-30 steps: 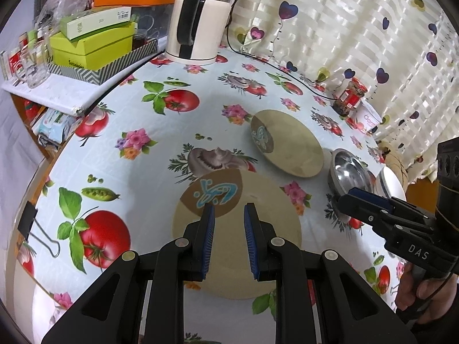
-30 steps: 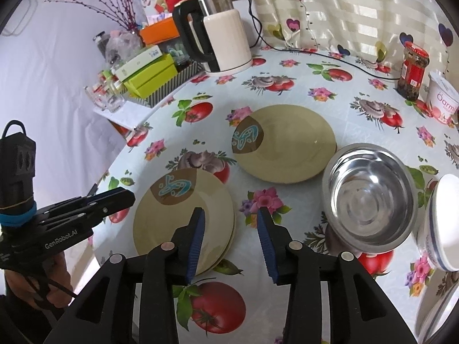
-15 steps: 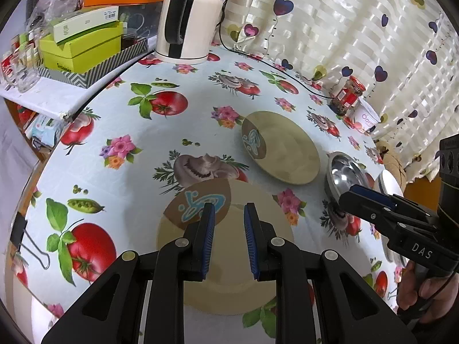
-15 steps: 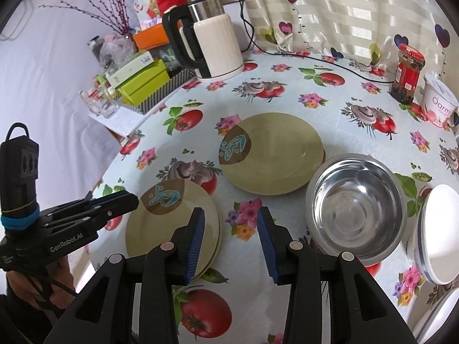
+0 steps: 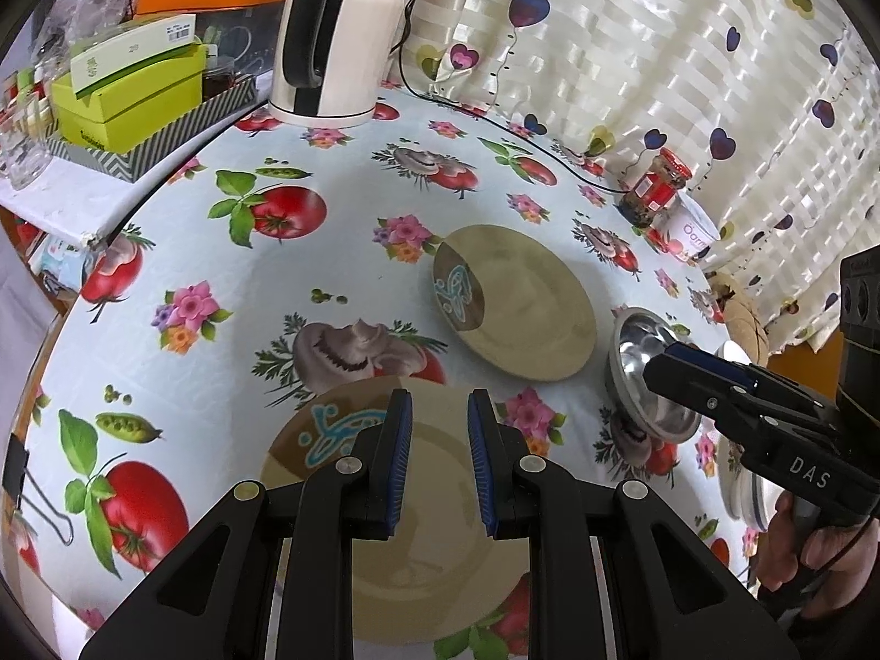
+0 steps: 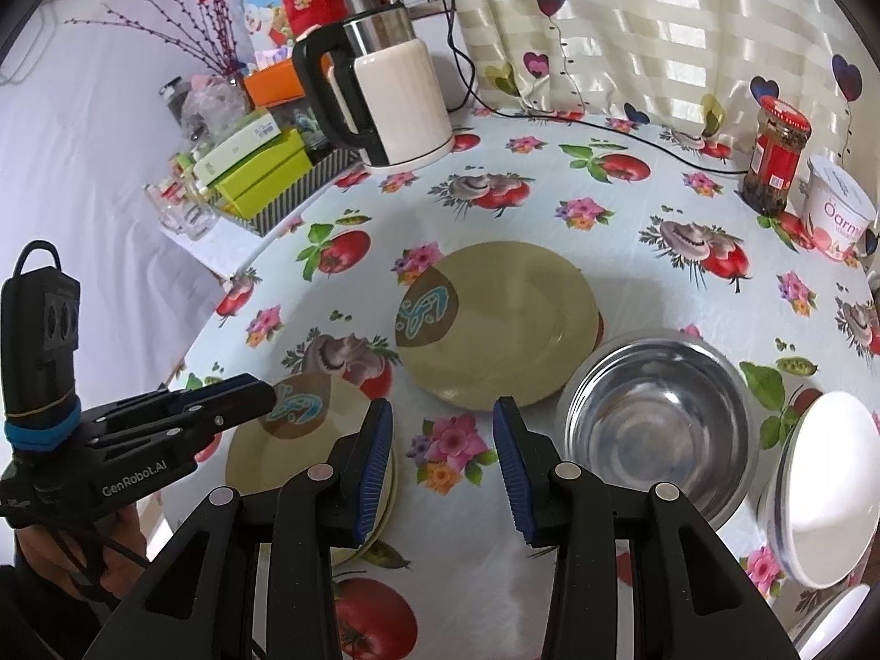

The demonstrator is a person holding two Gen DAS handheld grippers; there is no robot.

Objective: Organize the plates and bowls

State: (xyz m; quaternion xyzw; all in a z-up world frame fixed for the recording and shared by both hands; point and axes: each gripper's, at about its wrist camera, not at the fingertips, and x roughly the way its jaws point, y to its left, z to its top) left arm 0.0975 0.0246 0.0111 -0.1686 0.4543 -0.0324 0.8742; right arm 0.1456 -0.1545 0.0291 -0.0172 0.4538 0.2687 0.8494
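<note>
A stack of tan plates (image 5: 385, 500) with a brown patch lies under my left gripper (image 5: 439, 456), which is open and empty above it. The stack also shows in the right wrist view (image 6: 286, 440). A single tan plate (image 5: 522, 308) lies further back, and in the right wrist view (image 6: 506, 324). A steel bowl (image 6: 654, 429) stands to its right, with a white bowl (image 6: 819, 484) beside it. My right gripper (image 6: 443, 462) is open and empty, above the cloth between stack and steel bowl.
A white kettle (image 6: 396, 104) with its black cord stands at the back. Green boxes (image 5: 132, 93) sit on a side shelf at the left. A red-lidded jar (image 6: 775, 154) and a yoghurt tub (image 6: 836, 214) stand at the back right by the curtain.
Both grippers have pulled back and up from the table. The right gripper's jaws have opened wider. The plates and bowls have not moved.
</note>
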